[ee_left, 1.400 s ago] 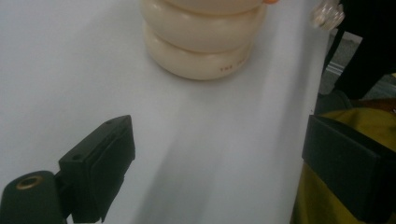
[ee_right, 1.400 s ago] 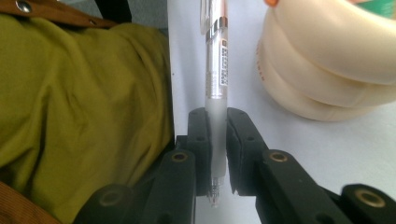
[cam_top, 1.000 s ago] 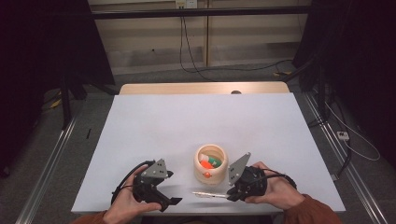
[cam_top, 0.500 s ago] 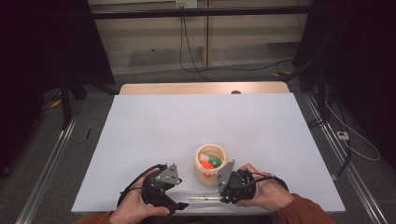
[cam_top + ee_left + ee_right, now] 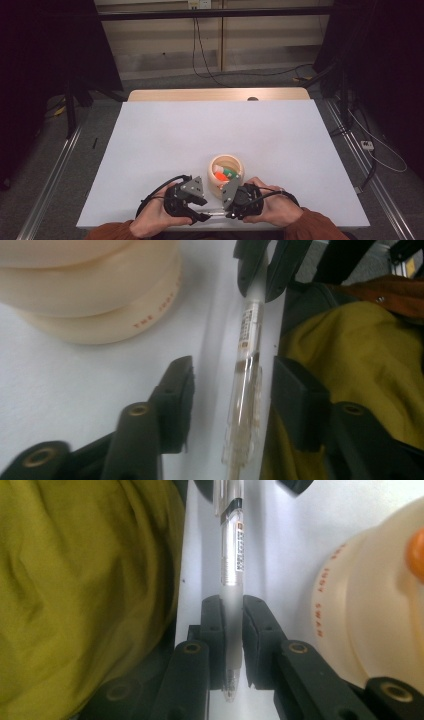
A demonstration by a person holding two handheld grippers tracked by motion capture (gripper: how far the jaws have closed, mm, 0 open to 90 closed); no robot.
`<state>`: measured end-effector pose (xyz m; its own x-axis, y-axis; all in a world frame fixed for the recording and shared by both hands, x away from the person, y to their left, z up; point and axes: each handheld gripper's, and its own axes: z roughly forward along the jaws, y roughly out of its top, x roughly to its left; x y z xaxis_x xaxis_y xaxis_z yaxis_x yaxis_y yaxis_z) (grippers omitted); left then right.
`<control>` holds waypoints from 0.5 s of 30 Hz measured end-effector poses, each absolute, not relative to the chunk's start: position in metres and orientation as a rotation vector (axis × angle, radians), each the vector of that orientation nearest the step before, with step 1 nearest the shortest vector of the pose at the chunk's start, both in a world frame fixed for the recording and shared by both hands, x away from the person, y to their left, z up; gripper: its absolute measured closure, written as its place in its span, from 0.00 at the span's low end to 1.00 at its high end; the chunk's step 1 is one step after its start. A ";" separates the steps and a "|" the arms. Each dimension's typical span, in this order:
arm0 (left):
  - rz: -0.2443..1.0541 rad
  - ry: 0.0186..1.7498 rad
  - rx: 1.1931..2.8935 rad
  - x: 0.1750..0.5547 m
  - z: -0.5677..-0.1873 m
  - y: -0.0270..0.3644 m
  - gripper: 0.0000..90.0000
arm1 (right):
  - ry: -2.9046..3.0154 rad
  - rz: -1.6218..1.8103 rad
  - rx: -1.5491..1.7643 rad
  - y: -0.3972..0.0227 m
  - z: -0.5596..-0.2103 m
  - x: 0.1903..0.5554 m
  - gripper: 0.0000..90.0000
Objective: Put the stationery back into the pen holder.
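Right gripper [image 5: 233, 625] clamps the pen [image 5: 232, 555] at its grip end; the barrel runs straight between the left gripper's [image 5: 232, 405] half-open jaws, which have just been closing, pads not touching.

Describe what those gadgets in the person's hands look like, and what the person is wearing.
Each hand holds a chunky black gadget: the left gripper and the right gripper. Both carry a grey three-cornered plate on top and trail a looping black cable. Close up, the jaws are two matte black bars with brass-coloured screw holes. The sleeves are rust-orange, and yellow-green cloth shows beside the table's edge.
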<state>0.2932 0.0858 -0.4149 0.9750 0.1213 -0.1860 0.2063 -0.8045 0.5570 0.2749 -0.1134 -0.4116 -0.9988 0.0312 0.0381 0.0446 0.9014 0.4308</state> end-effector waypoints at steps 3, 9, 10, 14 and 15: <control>-0.208 0.243 2.506 0.294 -0.417 0.083 0.65 | -3.033 -0.707 -0.043 -0.110 -0.414 0.276 0.90; -0.249 0.245 2.529 0.297 -0.422 0.082 0.75 | -3.034 -0.722 -0.069 -0.105 -0.412 0.275 0.90; -0.259 0.244 2.525 0.297 -0.422 0.082 0.76 | -3.034 -0.729 -0.063 -0.103 -0.413 0.275 0.90; -0.278 0.216 2.534 0.296 -0.423 0.079 0.82 | -3.039 -0.739 -0.028 -0.099 -0.415 0.275 0.90; -0.288 0.217 2.523 0.295 -0.424 0.078 0.83 | -3.040 -0.717 -0.030 -0.098 -0.414 0.274 0.90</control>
<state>0.2954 0.0776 -0.4237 0.9634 0.0909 -0.2522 0.2171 -0.8163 0.5353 0.2745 -0.0979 -0.4141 -0.9997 0.0149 0.0218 0.0231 0.8944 0.4467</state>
